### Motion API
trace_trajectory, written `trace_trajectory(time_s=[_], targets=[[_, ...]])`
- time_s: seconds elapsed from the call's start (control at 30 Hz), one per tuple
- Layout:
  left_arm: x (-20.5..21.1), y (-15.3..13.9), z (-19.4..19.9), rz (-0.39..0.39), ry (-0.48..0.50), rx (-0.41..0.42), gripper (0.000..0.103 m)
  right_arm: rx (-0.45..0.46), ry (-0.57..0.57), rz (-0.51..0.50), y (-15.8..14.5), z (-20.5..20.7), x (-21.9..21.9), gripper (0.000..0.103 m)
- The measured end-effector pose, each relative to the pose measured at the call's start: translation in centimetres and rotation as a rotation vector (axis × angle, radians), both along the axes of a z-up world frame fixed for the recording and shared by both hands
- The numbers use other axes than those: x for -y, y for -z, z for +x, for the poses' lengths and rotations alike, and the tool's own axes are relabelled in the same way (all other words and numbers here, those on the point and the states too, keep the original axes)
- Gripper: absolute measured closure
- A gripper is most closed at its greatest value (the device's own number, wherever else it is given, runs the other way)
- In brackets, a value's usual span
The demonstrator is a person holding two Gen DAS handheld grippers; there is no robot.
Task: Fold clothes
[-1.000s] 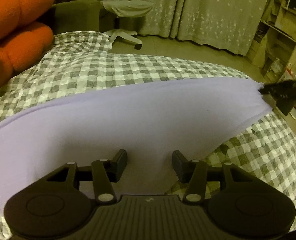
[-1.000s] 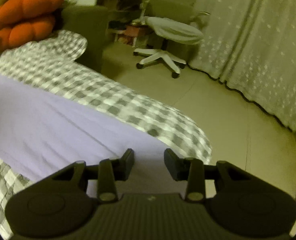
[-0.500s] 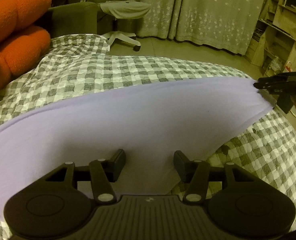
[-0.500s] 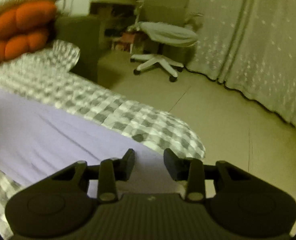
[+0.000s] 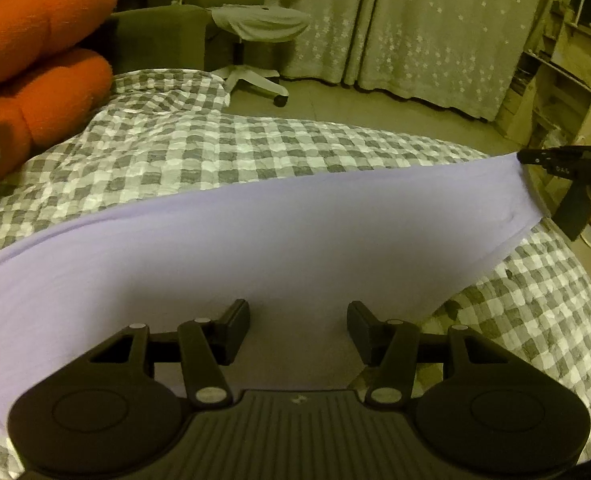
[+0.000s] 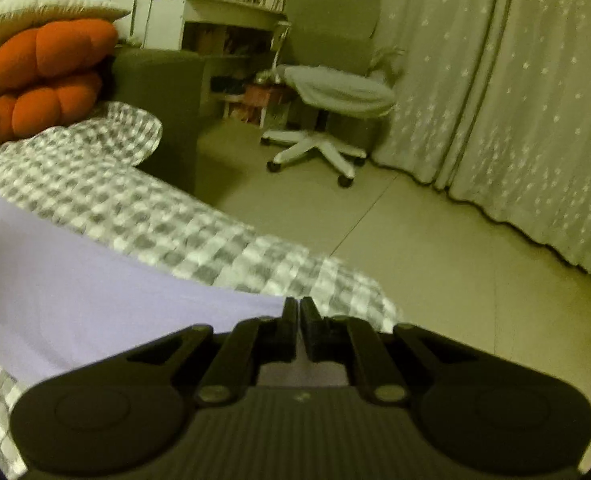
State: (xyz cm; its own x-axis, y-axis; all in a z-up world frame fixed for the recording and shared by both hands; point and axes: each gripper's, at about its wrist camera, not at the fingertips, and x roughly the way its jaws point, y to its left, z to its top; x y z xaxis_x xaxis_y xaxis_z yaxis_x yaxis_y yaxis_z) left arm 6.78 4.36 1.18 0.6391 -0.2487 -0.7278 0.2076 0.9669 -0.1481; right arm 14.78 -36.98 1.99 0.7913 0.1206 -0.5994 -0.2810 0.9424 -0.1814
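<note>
Since the earlier frames the right gripper [image 6: 298,330] has closed: its fingers stood apart over the cloth and now sit nearly together, pinching the corner of the lilac cloth [image 6: 95,296]; the left gripper [image 5: 298,330] has not changed, its fingers spread wide with the cloth lying between and under them, gripping nothing.

Largest is the bed [image 5: 223,152], covered in a grey and white checked quilt that fills the middle of the left view and runs to a rounded edge on the right; across it lies the lilac cloth [image 5: 255,248], a long smooth band stretching from the lower left up to the right, where its far corner meets the tips of the right gripper [image 5: 535,157], seen there side on at the edge of the picture; in the right view the same cloth tapers to a point at the closed fingers, beside the edge of the bed [image 6: 199,240].

Behind the bed hang pale curtains [image 6: 515,120] dotted with small stars; a white swivel chair [image 6: 327,120] with a grey cloth over its seat stands on the floor before them; two orange cushions [image 5: 39,60] are stacked at the head of the bed, on the left.
</note>
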Motion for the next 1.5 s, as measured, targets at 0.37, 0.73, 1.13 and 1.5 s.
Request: trace_trajectory(time_s=[0.37,0.73,1.13,1.5], targets=[[0.2,0.4,0.1,0.046,0.002,0.006,0.05,-0.062,0.091,-0.053,3.1,2.3,-0.6,0.097],[-0.4,0.4,0.6,0.02,-0.013,-0.005,0.05,-0.137,0.274,0.369,0.4,-0.4,7.8,0.073],[-0.7,0.3,0.4,0.002,-0.026,-0.028,0.05,-0.333,0.369,0.601,4.2,-1.7,10.1,0.087],[-4.3,-1.1,-1.1,-0.028,-0.069,-0.033,0.05,-0.25,0.367,0.283,2.0,-1.5,5.7,0.096]])
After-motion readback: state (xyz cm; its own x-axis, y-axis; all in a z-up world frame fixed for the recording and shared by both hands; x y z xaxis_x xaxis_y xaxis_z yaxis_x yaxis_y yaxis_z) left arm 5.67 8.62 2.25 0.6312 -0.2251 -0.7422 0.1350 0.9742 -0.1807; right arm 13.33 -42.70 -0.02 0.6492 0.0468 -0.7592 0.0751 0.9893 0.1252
